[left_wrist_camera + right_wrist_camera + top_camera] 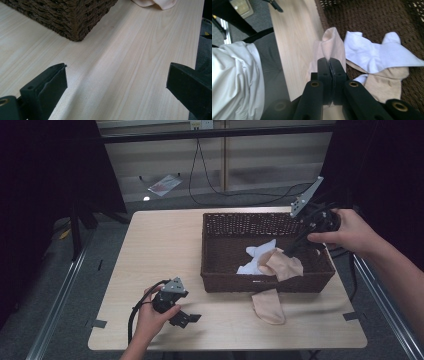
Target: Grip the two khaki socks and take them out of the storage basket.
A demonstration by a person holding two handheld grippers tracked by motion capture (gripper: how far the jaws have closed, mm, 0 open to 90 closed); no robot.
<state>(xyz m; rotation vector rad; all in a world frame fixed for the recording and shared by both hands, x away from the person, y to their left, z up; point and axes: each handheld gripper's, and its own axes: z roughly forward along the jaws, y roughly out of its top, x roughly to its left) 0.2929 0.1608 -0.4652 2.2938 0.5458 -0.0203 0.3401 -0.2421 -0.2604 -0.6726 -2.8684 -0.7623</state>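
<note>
- The left tongs [192, 318] rested low on the surface [165, 250], held in the person's left hand [152, 317], jaws standing wide apart with nothing between them (in the left gripper view only bare wood lay in the gap). They looked parked there, probably waiting while the other hand worked.
- Just beyond the left tongs stood the near corner of the woven basket [75, 22], and past that corner, on the surface, lay the hanging end of the beige sock [160, 3].
- The right tongs [329, 61] were pressed together on a fold of the beige sock [330, 41], pinching the cloth so it peaked up above the jaw tips. I judge the grip was taken at that fold to lift the sock's trailing half into the basket.
- The beige sock [280, 265] draped over the basket's near wall just below the right tongs [287, 252]: one part inside, the other hanging out and down onto the surface. It was pale peach, soft, limp and creased.
- Beside the right tongs, farther into the basket, a white sock [377, 53] lay crumpled on the woven floor, touching the beige one.
- Behind the basket [215, 265], cables [210, 180] ran across the floor.
</note>
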